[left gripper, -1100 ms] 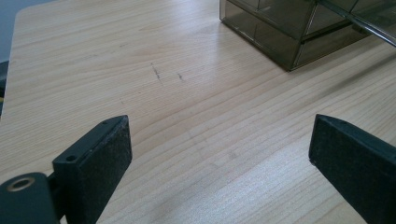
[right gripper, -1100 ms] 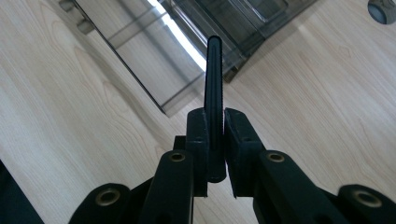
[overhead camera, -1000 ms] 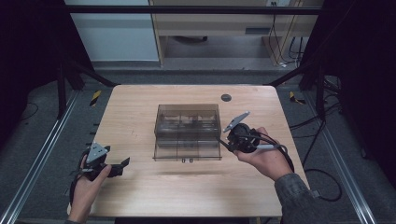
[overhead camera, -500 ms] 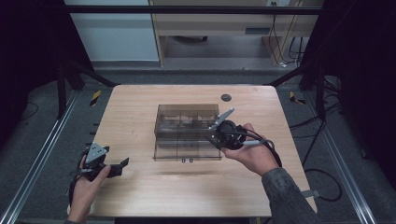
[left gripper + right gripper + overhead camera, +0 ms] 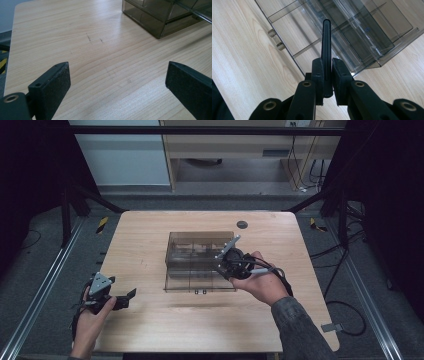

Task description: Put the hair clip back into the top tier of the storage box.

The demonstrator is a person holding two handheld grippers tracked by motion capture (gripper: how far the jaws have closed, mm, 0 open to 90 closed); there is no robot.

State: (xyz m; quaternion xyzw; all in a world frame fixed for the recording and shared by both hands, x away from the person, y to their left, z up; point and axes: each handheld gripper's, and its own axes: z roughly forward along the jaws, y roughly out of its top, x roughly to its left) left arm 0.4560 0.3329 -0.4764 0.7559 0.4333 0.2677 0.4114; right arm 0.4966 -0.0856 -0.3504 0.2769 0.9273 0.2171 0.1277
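Here the right gripper [image 5: 223, 261] hangs over the clear drawer box [image 5: 200, 255] mid-tabletop [image 5: 150, 330], its jaws clamped on a thin black strip [image 5: 326, 50] pointing over the compartments. The right hand [image 5: 260, 282] reaches in from the lower right. The left gripper [image 5: 127, 297] rests low at the tabletop's left edge, jaws spread wide, empty.

The table [image 5: 150, 330] has a box of drawers [image 5: 200, 251] in its middle. One drawer [image 5: 192, 281] sticks out toward 6 o'clock. The right gripper [image 5: 227, 265] is over the box's 3 o'clock side, and a thin flat stick [image 5: 326, 47] sits between its jaws. The left gripper [image 5: 127, 297] is at 8 o'clock, well apart from the box. A small round thing [image 5: 242, 224] lies at 1 o'clock.
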